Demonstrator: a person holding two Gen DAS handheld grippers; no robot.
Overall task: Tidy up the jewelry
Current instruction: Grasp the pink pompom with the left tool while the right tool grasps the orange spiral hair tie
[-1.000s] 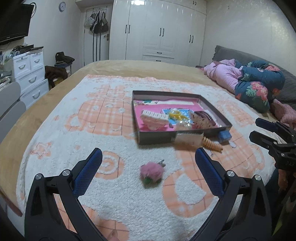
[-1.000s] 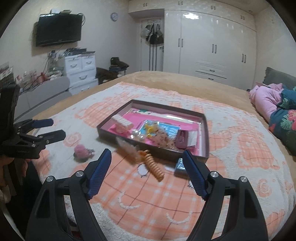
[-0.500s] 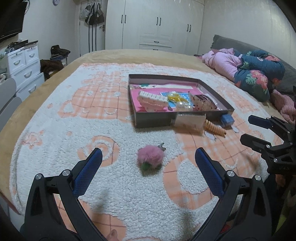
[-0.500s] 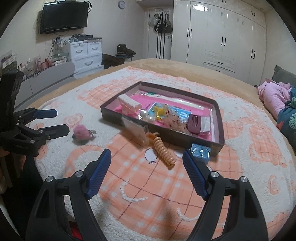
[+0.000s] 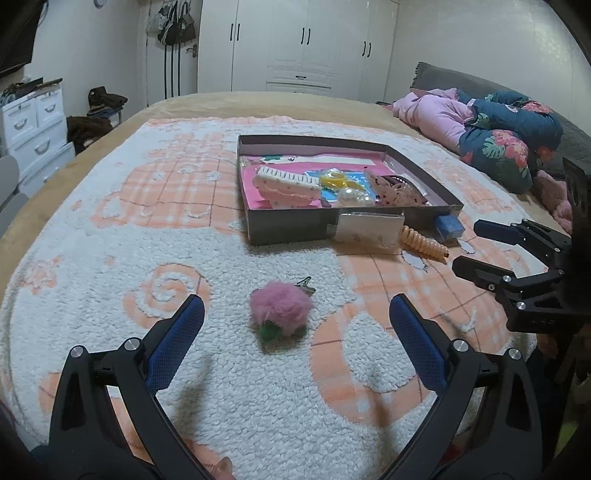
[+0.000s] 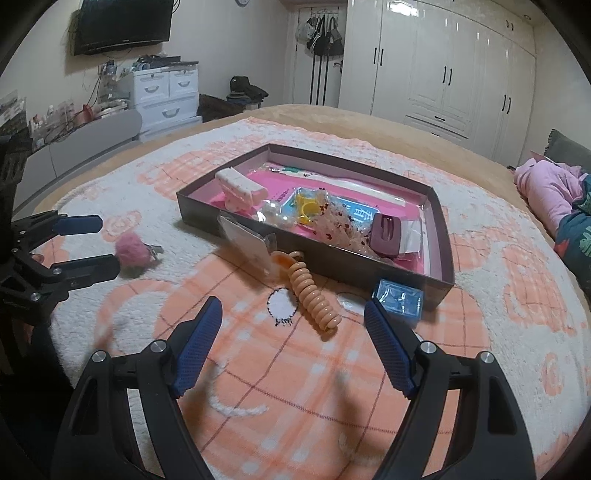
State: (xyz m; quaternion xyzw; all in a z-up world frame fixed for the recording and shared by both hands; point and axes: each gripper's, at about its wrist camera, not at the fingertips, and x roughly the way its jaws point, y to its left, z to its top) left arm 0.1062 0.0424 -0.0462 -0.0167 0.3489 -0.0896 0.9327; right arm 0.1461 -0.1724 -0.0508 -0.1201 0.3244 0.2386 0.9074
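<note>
A shallow dark box (image 5: 280,225) (image 6: 199,206) with a pink lining lies on the blanket and holds a white hair claw (image 5: 286,184), a yellow ring, a mauve clip (image 6: 386,230) and other trinkets. In front of it lie a clear packet (image 5: 365,229), an orange spiral hair tie (image 6: 314,299) and a small blue case (image 6: 400,301). A pink fluffy pompom clip (image 5: 280,308) (image 6: 131,249) lies just ahead of my open left gripper (image 5: 295,314). My right gripper (image 6: 293,317) is open, the spiral tie lying just beyond its fingertips.
The white and orange blanket (image 5: 110,236) covers a bed. Pink and floral bedding (image 5: 498,136) is piled at the far right. White wardrobes (image 6: 454,62) stand behind, with white drawers (image 6: 166,96) and a wall television (image 6: 122,26) on the left side.
Both grippers have moved forward and down toward the blanket. The pompom now lies closer to the left gripper's fingers, the spiral tie closer to the right's. Both stay open.
</note>
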